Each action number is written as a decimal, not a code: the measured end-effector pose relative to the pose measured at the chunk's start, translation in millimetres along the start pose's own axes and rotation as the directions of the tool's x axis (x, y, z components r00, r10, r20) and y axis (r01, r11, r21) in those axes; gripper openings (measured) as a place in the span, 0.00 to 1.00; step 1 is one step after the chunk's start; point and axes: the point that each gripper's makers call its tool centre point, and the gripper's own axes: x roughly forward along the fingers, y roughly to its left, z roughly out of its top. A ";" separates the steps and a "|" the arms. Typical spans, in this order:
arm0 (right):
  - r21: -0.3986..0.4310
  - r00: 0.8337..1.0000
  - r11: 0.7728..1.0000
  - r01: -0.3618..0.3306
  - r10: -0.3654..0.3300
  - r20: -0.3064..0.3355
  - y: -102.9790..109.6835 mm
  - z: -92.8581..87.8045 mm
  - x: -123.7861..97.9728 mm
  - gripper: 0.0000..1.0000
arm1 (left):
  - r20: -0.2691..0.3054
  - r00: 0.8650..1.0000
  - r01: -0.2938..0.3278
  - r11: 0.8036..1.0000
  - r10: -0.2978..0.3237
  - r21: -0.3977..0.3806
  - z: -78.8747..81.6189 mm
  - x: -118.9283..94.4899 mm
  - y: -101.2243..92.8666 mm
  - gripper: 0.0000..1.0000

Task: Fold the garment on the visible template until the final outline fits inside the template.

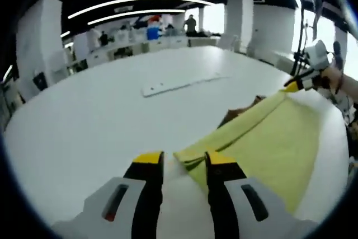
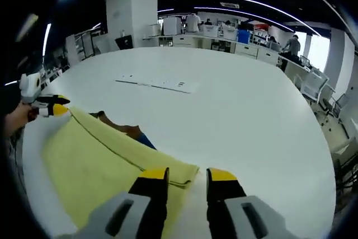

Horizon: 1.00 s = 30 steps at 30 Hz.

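A: Left gripper view first, nearest thing: the left claw (image 1: 184,166) has its yellow-tipped jaws set narrowly, and a corner of the yellow garment (image 1: 268,144) sits between them at about 1 o'clock from the tips. I judge it pinched, though the cloth is thin there.

B: And the right gripper view?

A: The right claw (image 2: 187,178) is the same, jaws close together, with the other folded corner of the garment (image 2: 100,155) touching its left jaw at 11 o'clock. Whether it truly grips, I cannot tell. Each claw also appears in the other's view, at the cloth's far corner.

B: How will the cloth handle?

A: Soft and light, by my judgement: it drapes flat, with a doubled edge running like a long roll between the two claws. It looks matte, a little fuzzy, not slippery. Best held at the corners, as now, so the fold stays straight.

B: Where does it lie?

A: On the white bench (image 1: 100,121), smooth and round-edged. A brown patch (image 2: 120,127) peeks from under the fold, with a bit of blue beside it. Further off, at 12 o'clock, lies a flat white strip (image 2: 159,83) with small marks, well apart from the cloth.
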 end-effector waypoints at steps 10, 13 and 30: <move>-0.252 0.999 0.968 0.001 -0.013 -0.046 -10.7 -14.7 6.6 0.23 | -0.039 0.999 0.012 0.993 -0.007 0.117 -6.7 15.3 -0.4 0.27; -0.291 0.999 0.957 -0.009 -0.003 -0.041 -10.8 -16.3 11.3 0.23 | -0.063 0.998 0.016 0.976 -0.002 0.218 -11.2 18.4 1.7 0.25; -0.061 0.995 0.998 -0.002 0.008 0.099 -10.2 6.7 41.3 0.09 | -0.055 0.996 -0.053 0.982 0.064 0.180 -5.5 44.3 15.6 0.10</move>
